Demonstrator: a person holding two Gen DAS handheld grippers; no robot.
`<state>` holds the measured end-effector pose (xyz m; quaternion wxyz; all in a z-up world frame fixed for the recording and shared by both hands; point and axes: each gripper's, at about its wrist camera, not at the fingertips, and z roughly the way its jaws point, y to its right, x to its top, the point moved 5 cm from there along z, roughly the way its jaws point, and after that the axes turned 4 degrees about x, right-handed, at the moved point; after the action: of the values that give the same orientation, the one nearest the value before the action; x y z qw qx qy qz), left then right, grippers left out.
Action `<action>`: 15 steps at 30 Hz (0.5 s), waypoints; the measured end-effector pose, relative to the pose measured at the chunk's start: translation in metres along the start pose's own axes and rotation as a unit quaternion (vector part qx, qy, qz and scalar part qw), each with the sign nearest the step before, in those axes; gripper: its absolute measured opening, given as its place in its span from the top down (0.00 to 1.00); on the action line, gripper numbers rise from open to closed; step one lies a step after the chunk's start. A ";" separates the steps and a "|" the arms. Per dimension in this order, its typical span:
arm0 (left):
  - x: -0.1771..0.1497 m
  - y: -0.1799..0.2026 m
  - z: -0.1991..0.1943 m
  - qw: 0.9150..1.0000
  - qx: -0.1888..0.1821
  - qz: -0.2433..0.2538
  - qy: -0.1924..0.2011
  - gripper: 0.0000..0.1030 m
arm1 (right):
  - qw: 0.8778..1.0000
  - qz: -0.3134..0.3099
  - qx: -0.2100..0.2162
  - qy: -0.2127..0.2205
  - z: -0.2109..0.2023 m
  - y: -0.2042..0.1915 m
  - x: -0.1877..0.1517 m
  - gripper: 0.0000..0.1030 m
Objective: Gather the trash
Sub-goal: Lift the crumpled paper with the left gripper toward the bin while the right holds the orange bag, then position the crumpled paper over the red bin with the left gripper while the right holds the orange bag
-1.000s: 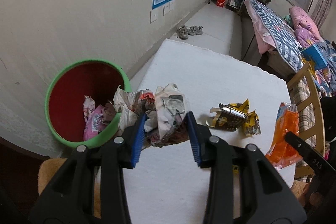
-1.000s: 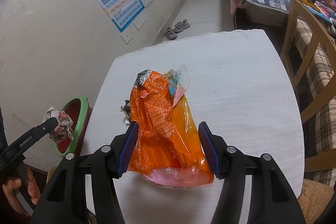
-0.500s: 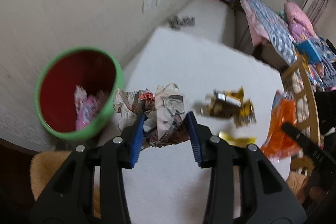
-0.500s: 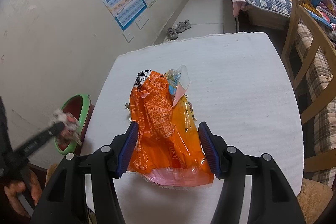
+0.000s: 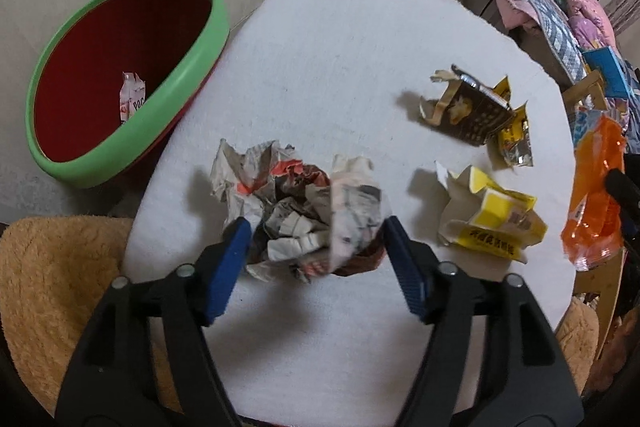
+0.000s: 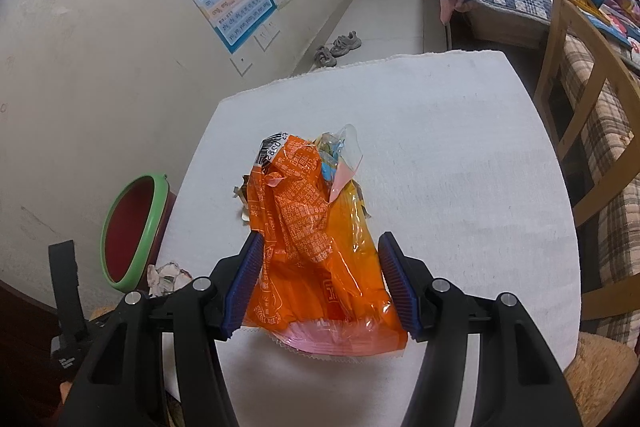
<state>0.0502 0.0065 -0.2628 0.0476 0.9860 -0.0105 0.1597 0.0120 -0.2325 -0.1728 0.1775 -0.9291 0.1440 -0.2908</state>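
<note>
Item 1, crumpled newspaper wad (image 5: 304, 211), light, springy, on my surface beside the bin (image 5: 120, 83): left gripper (image 5: 316, 247) clamps its middle; right gripper (image 6: 320, 279) pinches slippery orange wrapper (image 6: 316, 247).

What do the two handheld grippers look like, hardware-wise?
Both match: the left gripper and right gripper have matte black plastic frames with cut-out windows, silver pivot screws, and ribbed blue pads on the two fingers. No cables or sleeves in view.

On the white worktop (image 5: 340, 67): one crumpled newspaper wad (image 5: 304, 211), one brown-and-gold torn wrapper (image 5: 476, 111), one yellow crushed carton (image 5: 492, 223), one orange plastic bag (image 6: 316, 247). One green-rimmed red bin (image 5: 192, 67) stands beside its left edge.
</note>
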 end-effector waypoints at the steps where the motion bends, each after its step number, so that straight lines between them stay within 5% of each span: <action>1: 0.000 0.000 0.001 1.000 0.001 0.002 -0.002 0.36 | 1.000 0.001 0.000 0.000 0.000 0.000 0.000 0.44; 7: 0.001 0.003 -0.004 1.000 0.000 0.011 0.005 0.55 | 1.000 -0.004 0.003 0.006 -0.002 -0.004 0.004 0.44; 15: 0.022 0.004 -0.047 0.997 0.010 0.023 0.070 0.57 | 1.000 -0.022 0.013 0.014 -0.010 -0.014 0.007 0.44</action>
<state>0.0564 0.0071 -0.2110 0.0342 0.9723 -0.0280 0.2295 0.0137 -0.2246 -0.1561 0.1807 -0.9255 0.1222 -0.3095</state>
